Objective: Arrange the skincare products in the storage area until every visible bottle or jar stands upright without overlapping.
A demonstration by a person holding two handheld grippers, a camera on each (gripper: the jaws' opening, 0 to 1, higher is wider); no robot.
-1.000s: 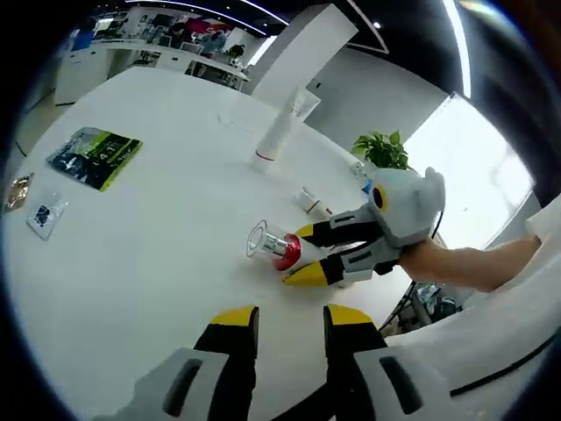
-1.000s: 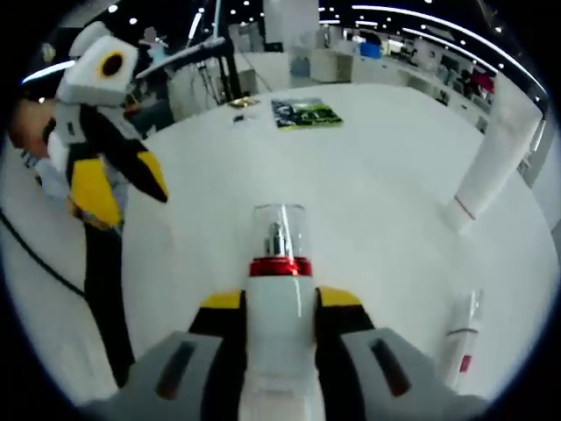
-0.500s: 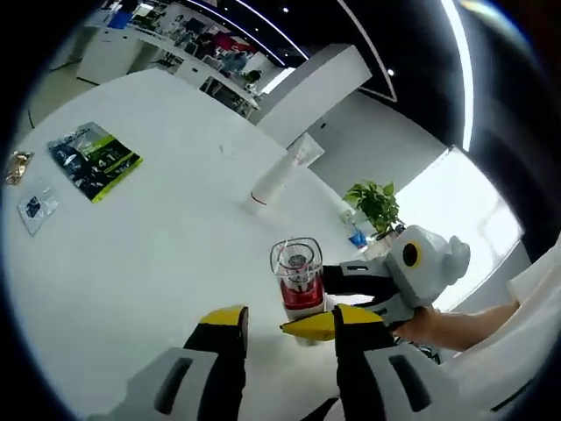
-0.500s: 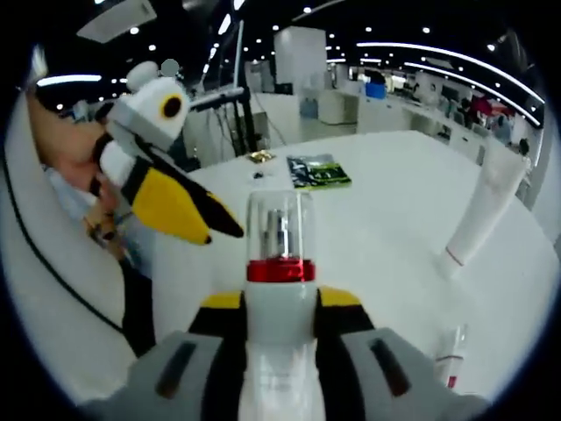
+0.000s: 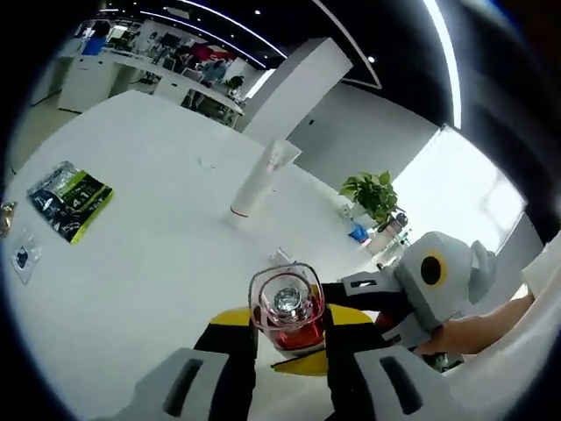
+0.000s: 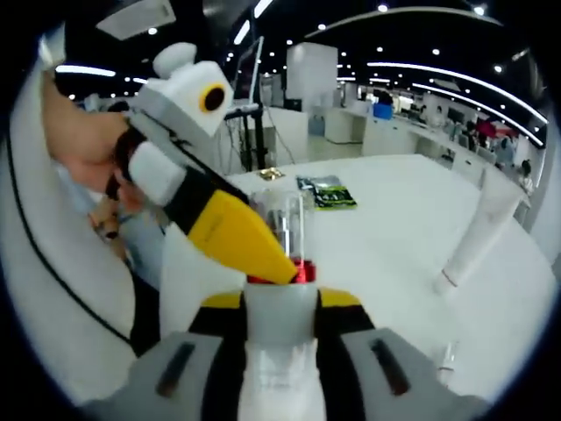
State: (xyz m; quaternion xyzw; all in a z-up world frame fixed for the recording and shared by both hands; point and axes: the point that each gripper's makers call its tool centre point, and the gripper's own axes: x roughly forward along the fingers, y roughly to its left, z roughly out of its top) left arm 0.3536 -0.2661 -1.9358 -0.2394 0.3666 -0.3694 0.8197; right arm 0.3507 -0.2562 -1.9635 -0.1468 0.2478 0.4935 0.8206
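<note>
Two tools meet over one pump bottle (image 6: pixel 279 307) here: your right tool (image 6: pixel 279 307) pinches its white body between the yellow-tipped jaws, with the red collar and clear cap (image 6: pixel 282 226) rising just above them in the right gripper view. In the left gripper view you look almost straight down onto that clear cap, the bottle (image 5: pixel 287 311) sitting between your left tool's (image 5: pixel 287 329) two jaws at the red collar; you cannot tell from either view whether those jaws press on it or merely flank it. Your right tool (image 5: pixel 412 294) enters that view from the right, its grey body and a hand behind it. In the right gripper view your left tool (image 6: pixel 241 241) comes in from the left, its yellow tip lying across the cap and reaching the red collar. The bottle is held above the white worktop (image 5: pixel 140 263). On the worktop a tall white tube (image 5: pixel 257 182) stands on its cap, well apart from the bottle, and a green-and-black packet (image 5: pixel 68 198) lies flat near the far edge. A small clear bottle (image 6: pixel 445 361) lies low to the right in the right gripper view.
</note>
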